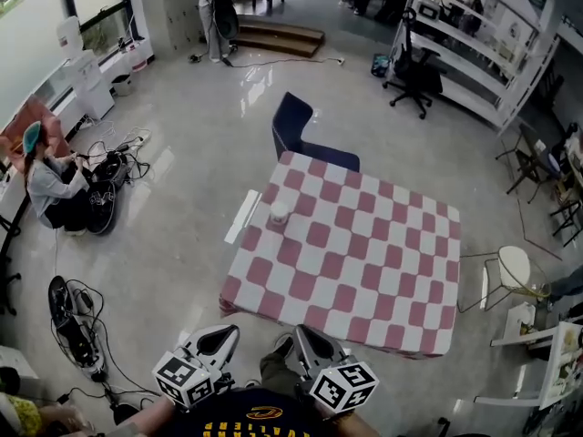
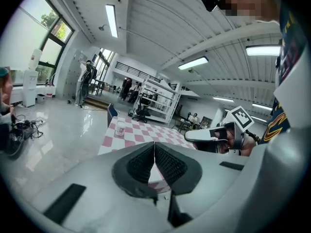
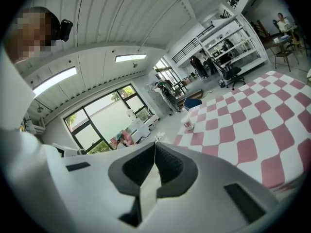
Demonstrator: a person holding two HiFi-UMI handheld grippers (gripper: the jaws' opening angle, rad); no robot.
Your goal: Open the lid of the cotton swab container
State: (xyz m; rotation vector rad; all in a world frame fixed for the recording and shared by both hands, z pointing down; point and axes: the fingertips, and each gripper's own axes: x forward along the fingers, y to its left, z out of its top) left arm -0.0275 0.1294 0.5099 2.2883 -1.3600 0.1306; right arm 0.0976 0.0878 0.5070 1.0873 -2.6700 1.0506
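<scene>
The cotton swab container (image 1: 280, 213) is a small clear round tub with a white lid, standing near the far left edge of the pink-and-white checked table (image 1: 364, 271). It shows small in the left gripper view (image 2: 120, 130) and in the right gripper view (image 3: 187, 124). My left gripper (image 1: 221, 337) and right gripper (image 1: 304, 337) are held close to my body, short of the table's near edge and far from the container. Both are shut with nothing between their jaws. The right gripper (image 2: 210, 135) also shows in the left gripper view.
A dark blue chair (image 1: 301, 135) stands at the table's far side. A white strip (image 1: 242, 216) lies on the floor left of the table. A person (image 1: 50, 185) sits on the floor at left among cables. Shelving (image 1: 474, 44) and an office chair (image 1: 414, 76) are at the back right.
</scene>
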